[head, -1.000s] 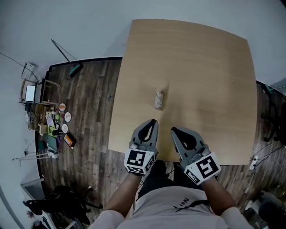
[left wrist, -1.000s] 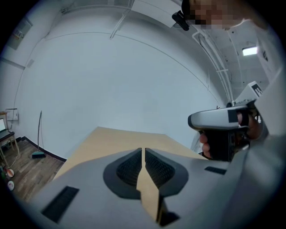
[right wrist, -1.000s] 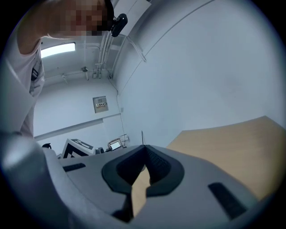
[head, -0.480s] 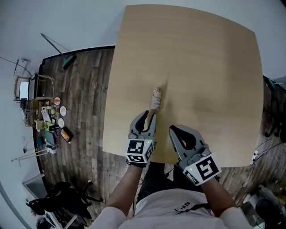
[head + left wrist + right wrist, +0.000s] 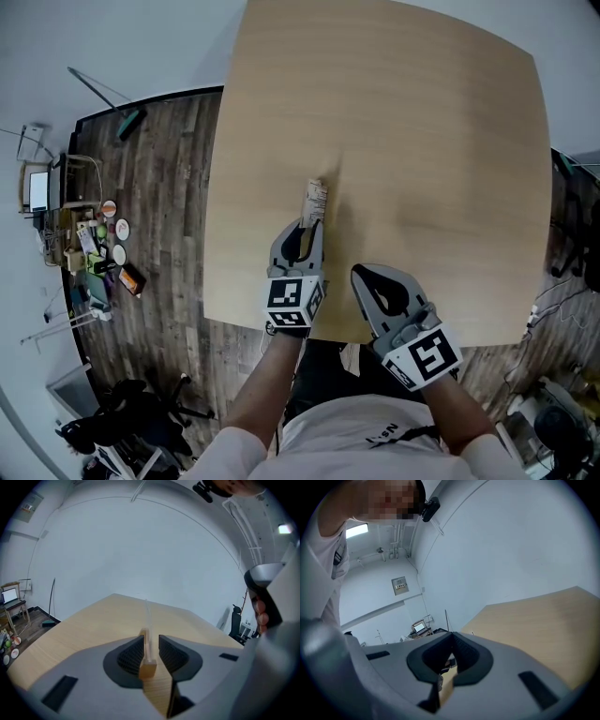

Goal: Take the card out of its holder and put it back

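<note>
A small wooden card holder (image 5: 315, 199) lies left of the middle of the light wood table (image 5: 422, 141), with a thin card standing in it. My left gripper (image 5: 309, 226) reaches its near end. In the left gripper view the holder's wooden block (image 5: 147, 669) sits between the jaws, and the card (image 5: 147, 620) stands edge-on above it. The left gripper (image 5: 150, 644) has its pads closed in on the holder's sides. My right gripper (image 5: 362, 273) hovers near the table's front edge, to the right of the holder. This right gripper (image 5: 446, 656) is shut, with nothing in it.
The table's front edge (image 5: 281, 328) runs just under both grippers. Left of the table is dark wood floor with small clutter (image 5: 103, 262) and a black office chair (image 5: 141, 412). Cables and another chair (image 5: 562, 412) sit at the far right.
My left gripper has moved forward across the table until its jaws took in the near end of the holder. The right gripper has stayed near the front edge.
</note>
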